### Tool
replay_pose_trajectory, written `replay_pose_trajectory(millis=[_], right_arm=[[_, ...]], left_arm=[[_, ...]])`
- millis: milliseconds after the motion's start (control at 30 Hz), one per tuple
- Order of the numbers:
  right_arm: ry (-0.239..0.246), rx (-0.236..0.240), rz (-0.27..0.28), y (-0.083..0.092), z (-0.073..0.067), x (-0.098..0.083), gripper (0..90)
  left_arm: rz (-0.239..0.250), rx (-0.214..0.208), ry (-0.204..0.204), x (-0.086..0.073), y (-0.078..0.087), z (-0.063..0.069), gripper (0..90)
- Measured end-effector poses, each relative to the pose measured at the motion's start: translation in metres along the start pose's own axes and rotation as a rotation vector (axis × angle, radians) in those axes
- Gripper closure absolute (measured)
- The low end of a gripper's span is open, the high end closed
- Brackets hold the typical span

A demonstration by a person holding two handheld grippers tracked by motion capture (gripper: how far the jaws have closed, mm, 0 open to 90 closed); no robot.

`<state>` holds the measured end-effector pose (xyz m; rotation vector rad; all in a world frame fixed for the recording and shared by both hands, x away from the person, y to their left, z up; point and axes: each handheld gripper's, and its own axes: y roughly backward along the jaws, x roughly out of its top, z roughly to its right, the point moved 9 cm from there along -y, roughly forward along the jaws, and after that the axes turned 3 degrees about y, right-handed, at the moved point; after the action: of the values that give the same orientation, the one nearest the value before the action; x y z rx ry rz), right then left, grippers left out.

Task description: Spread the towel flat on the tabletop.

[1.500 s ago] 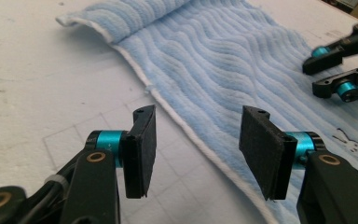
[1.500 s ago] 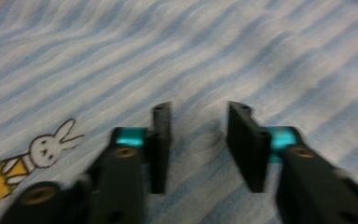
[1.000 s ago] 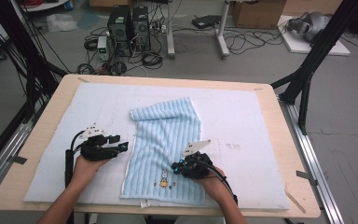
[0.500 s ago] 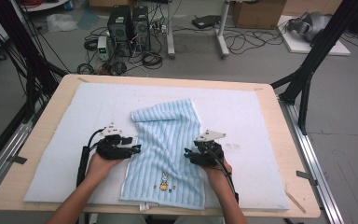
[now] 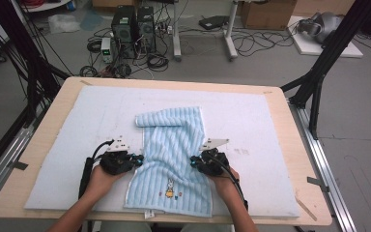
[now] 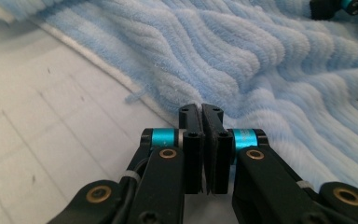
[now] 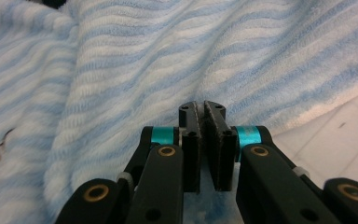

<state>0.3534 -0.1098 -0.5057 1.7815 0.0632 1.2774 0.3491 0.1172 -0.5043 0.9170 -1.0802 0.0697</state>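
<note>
Two hand-held grippers, left gripper and right gripper, flank the light-blue striped terry towel, jaws just pinched shut at its long side edges; its length runs away from the person.

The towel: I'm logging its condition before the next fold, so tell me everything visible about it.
The towel is light blue terry with white ribbed stripes, a white hem and a small cartoon print near its front edge. It lies on the pale mat, roughly lengthwise away from the person, its far end folded over and its middle rumpled into waves. The left gripper is at its left edge and the right gripper at its right edge, both with jaws closed; whether cloth is pinched cannot be told.
</note>
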Motion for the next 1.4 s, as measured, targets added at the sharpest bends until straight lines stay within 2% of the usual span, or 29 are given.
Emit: replay_pose_trajectory(millis=[333,400,500,567,600,633,667,700,733,800,933,1033,1100,1133,1267,1367,1400], right_arm=[[0.049,0.094,-0.024,0.014,-0.029,-0.011,85.1],[0.058,0.124,-0.04,0.017,-0.038,-0.015,85.1],[0.077,0.139,-0.032,0.022,-0.044,-0.015,81.0],[0.047,0.125,0.009,0.023,-0.038,-0.006,70.1],[0.03,0.115,0.029,0.023,-0.034,-0.001,66.7],[0.006,0.1,0.061,0.023,-0.027,0.008,63.1],[-0.001,0.077,0.08,0.022,-0.023,0.013,58.0],[-0.018,0.046,0.096,0.021,-0.017,0.019,56.1],[-0.031,0.023,0.104,0.018,-0.01,0.025,54.6],[-0.027,-0.018,0.101,0.01,-0.004,0.032,52.3],[0.008,-0.059,0.04,-0.014,0.001,0.035,53.8],[0.059,-0.048,-0.042,-0.028,-0.002,0.026,66.2],[0.077,-0.023,-0.036,-0.026,-0.005,0.025,81.3],[0.083,-0.005,-0.044,-0.025,-0.008,0.024,85.1],[0.139,0.081,-0.084,-0.015,-0.021,0.016,86.0],[0.138,0.114,-0.092,-0.009,-0.022,0.012,83.8],[0.141,0.122,-0.082,-0.007,-0.021,0.012,79.4]], left_arm=[[-0.036,-0.076,-0.017,-0.024,0.027,0.022,86.7],[-0.04,-0.092,-0.021,-0.027,0.032,0.027,86.7],[-0.023,-0.124,-0.054,-0.028,0.036,0.032,86.5],[0.014,-0.113,-0.033,-0.022,0.037,0.027,82.1],[0.045,-0.093,0.006,-0.014,0.038,0.021,72.4],[0.068,-0.084,0.027,-0.009,0.039,0.018,62.9],[0.094,-0.074,0.045,-0.003,0.041,0.013,58.3],[0.124,-0.067,0.075,0.005,0.042,0.007,55.5],[0.136,-0.06,0.085,0.009,0.042,0.003,52.4],[0.167,-0.049,0.121,0.019,0.04,-0.007,49.2],[0.175,-0.021,0.167,0.031,0.032,-0.028,48.2],[0.18,0.012,0.185,0.037,0.028,-0.042,47.6],[0.182,0.033,0.185,0.041,0.028,-0.05,47.6],[0.186,0.044,0.19,0.043,0.028,-0.053,47.7],[0.194,0.066,0.183,0.057,0.027,-0.063,47.6],[0.204,0.08,0.193,0.067,0.022,-0.074,47.2],[0.198,0.081,0.197,0.07,0.018,-0.077,46.9]])
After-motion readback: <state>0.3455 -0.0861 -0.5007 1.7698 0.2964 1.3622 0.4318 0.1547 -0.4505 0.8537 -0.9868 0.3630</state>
